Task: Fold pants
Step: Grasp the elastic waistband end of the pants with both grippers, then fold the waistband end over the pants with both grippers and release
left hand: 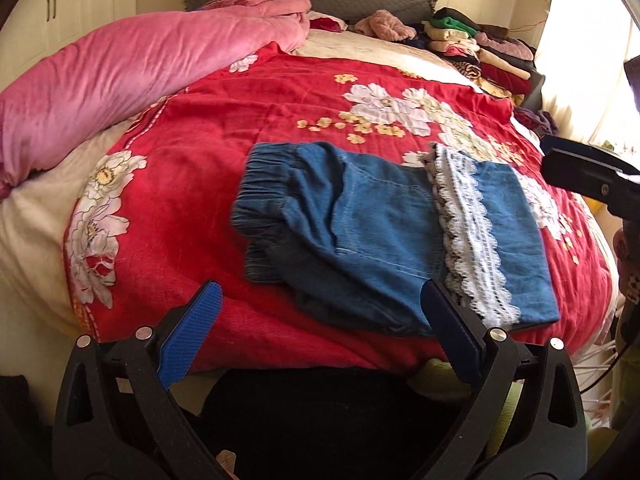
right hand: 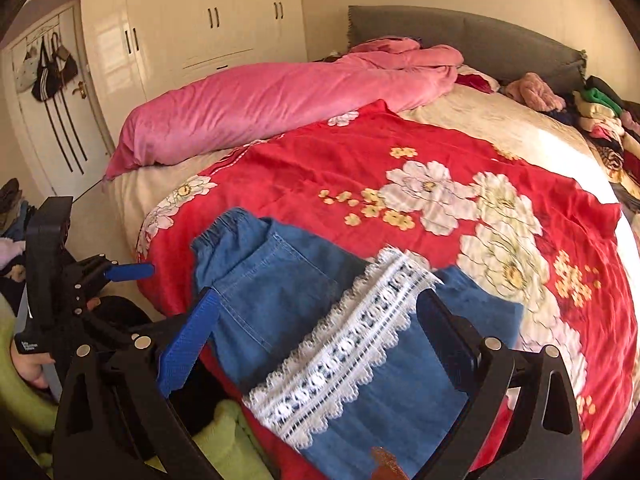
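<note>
Two grippers hover with fingers spread wide, empty, over folded denim pants [left hand: 380, 232] with white lace trim [right hand: 344, 344], lying on a red floral blanket [left hand: 248, 120]: left gripper [left hand: 320, 320], right gripper [right hand: 320, 320]. Right view's near hem is blurred, cut off below.

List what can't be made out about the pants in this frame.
- Pants near hem, left wrist view: covered by the left tongs' right finger.
- Pants' lower edge, right wrist view: cut off by the frame and right tongs.
- Lace trim pattern, right wrist view: motion-blurred.
- Layers folded underneath: hidden by the top denim.
</note>
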{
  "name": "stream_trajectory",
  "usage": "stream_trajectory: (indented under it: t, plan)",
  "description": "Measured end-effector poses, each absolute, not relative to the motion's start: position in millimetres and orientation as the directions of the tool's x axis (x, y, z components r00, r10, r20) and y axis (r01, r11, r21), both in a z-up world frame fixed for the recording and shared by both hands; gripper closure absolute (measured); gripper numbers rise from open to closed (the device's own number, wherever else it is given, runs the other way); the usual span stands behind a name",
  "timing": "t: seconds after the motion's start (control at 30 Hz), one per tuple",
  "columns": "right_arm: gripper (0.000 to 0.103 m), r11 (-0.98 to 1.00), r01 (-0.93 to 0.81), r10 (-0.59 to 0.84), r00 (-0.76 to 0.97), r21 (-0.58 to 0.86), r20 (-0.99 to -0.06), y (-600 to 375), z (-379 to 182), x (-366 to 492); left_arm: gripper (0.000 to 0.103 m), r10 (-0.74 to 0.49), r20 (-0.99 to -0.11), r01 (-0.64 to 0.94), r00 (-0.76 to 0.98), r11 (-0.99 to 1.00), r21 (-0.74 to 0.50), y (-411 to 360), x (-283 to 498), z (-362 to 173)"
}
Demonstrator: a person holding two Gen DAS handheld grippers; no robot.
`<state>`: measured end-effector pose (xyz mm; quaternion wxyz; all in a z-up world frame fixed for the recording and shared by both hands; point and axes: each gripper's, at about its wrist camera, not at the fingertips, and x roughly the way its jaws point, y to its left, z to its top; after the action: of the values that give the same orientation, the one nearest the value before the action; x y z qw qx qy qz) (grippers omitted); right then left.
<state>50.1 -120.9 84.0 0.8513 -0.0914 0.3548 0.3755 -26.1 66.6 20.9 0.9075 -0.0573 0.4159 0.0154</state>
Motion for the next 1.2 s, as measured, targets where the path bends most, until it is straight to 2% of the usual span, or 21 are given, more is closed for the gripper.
stream_trajectory:
  t: [0.4, 0.57, 0.6, 0.67, 0.73, 1.07, 1.13, 1.2]
  plan:
    - [0.005, 0.601, -0.793, 0.59, 0.358, 0.097, -0.724, -50.3, 72.7, 87.9, 0.01, -0.037, -0.763, -0.146, 0.645, 0.974, -0.171, 97.2, -15.5, 0.4]
    - [0.005, 0.532, -0.839, 0.591, 0.271, 0.114, -0.76, -11.5, 62.2, 97.6, 0.01, -0.129, -0.717, -0.138, 0.685, 0.943, -0.302, 111.0, -9.9, 0.6]
    - [0.005, 0.514, -0.849, 0.59, 0.25, 0.119, -0.768, -2.5, 59.1, 99.9, 0.015, -0.144, -0.718, -0.138, 0.681, 0.938, -0.319, 112.8, -7.1, -0.7]
    - [0.005, 0.48, -0.868, 0.579, 0.206, 0.126, -0.789, 13.9, 51.3, 104.9, 0.04, -0.16, -0.731, -0.139, 0.664, 0.933, -0.331, 114.6, -1.1, -7.4]
    - [0.005, 0.472, -0.872, 0.557, 0.182, 0.129, -0.81, 29.0, 41.4, 112.6, 0.049, -0.172, -0.746, -0.132, 0.644, 0.935, -0.329, 113.1, 3.9, -16.4]
    - [0.007, 0.397, -0.889, 0.516, 0.011, 0.228, -0.856, 75.2, -0.2, 132.8, 0.05, -0.192, -0.748, -0.123, 0.636, 0.931, -0.343, 117.2, 6.2, -29.2]
    - [0.03, 0.37, -0.883, 0.53, -0.054, 0.288, -0.846, 78.1, -8.0, 133.8, 0.05, -0.194, -0.747, -0.123, 0.636, 0.93, -0.346, 118.1, 6.9, -29.7]
    - [0.043, 0.358, -0.881, 0.547, -0.069, 0.308, -0.834, 77.0, -10.0, 132.6, 0.05, -0.197, -0.746, -0.126, 0.636, 0.928, -0.352, 119.4, 5.6, -30.2]
